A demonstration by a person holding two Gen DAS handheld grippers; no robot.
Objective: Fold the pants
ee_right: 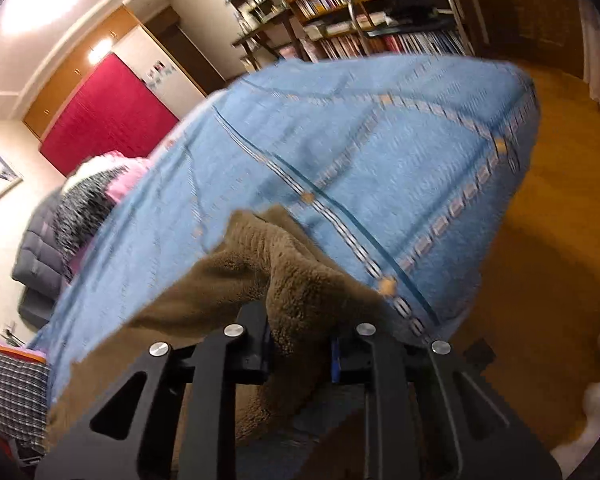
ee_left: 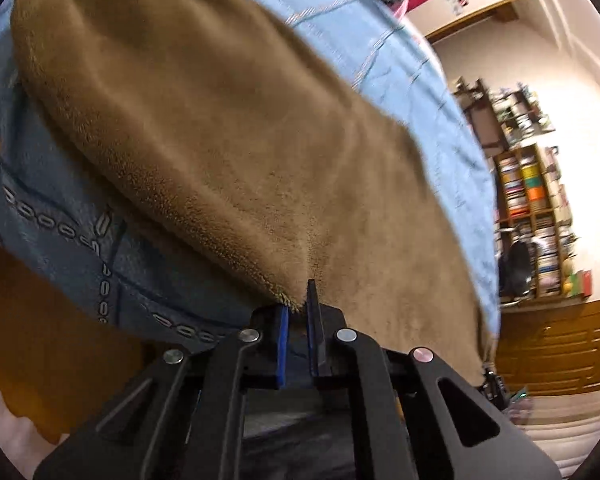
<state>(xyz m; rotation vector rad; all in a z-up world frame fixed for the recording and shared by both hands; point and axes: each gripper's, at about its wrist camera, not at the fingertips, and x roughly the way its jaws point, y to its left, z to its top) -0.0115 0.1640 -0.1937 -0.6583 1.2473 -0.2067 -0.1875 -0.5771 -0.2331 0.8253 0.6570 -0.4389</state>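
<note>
The brown fleece pants [ee_left: 228, 128] lie spread over a bed with a blue patterned bedspread [ee_left: 60, 216]. My left gripper [ee_left: 298, 304] is shut on the pants' near edge, which puckers between the blue pads. In the right wrist view the pants [ee_right: 300, 280] bunch up in a thick fold. My right gripper [ee_right: 300, 344] is shut on that fold, and the fleece fills the gap between the fingers. The bedspread [ee_right: 380, 152] stretches beyond it.
Bookshelves [ee_left: 532, 200] and a dark chair [ee_left: 516, 264] stand by the far wall. A wooden floor [ee_right: 540, 280] lies beside the bed. Pillows and clothes [ee_right: 84, 200] pile at the bed's head; a checked cloth [ee_right: 18, 396] hangs at lower left.
</note>
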